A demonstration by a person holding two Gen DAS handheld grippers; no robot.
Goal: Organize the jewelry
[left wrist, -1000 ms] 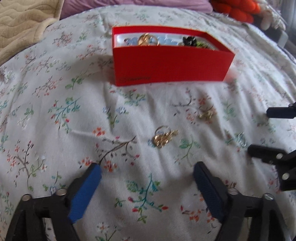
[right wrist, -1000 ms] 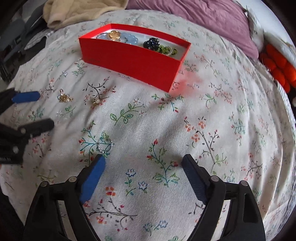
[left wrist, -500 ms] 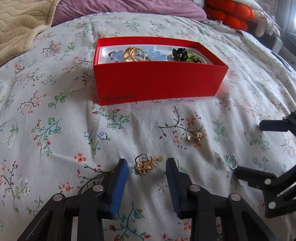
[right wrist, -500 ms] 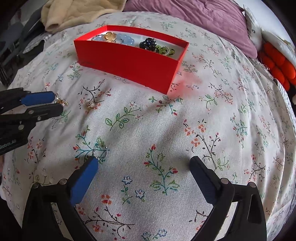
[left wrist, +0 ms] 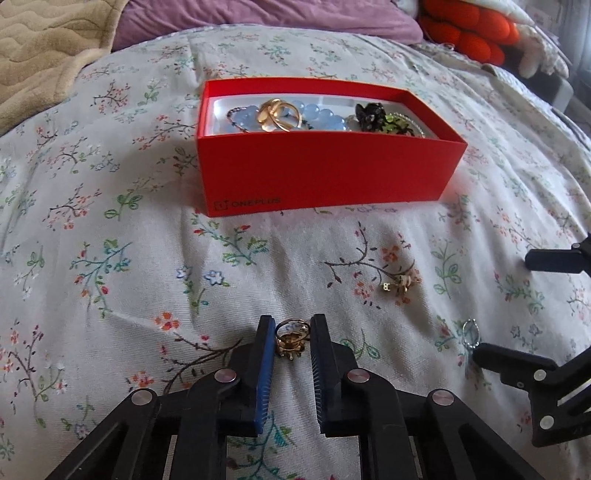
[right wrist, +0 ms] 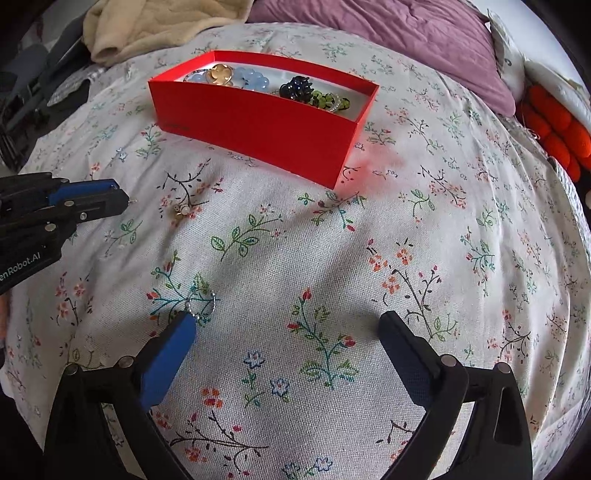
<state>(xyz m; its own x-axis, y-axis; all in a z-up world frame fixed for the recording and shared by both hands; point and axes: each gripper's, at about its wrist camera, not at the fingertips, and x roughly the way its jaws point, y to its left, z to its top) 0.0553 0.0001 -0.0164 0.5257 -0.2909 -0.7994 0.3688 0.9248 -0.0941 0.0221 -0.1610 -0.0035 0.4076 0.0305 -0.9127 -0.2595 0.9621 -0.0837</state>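
On the left, the left gripper (left wrist: 291, 341) has just been closing its jaws around a gold ring (left wrist: 290, 339) lying on the floral bedspread (left wrist: 110, 258). The blue pads sit tight at either side of the ring and seem to pinch it, though it has not left the cloth.

Far beyond it stands the red box (left wrist: 325, 173), already holding blue beads (left wrist: 317, 116), a gold bangle (left wrist: 277, 114) and a dark, green-beaded piece (left wrist: 380, 120), so part of the sorting looks done.

By my count 3 pieces remain outside: the pinched ring, a small gold earring (left wrist: 400, 284) to its right, and a silver ring (right wrist: 201, 304) further right. The right gripper (right wrist: 288, 328) hangs over the cloth with fingers spread wide and nothing between them; the silver ring lies just beside its left fingertip (right wrist: 181, 325).

Nothing blocks the way to the box. A beige blanket (left wrist: 44, 48), purple pillow (left wrist: 258, 16) and orange cushion (left wrist: 465, 33) lie at the far edge, well clear.
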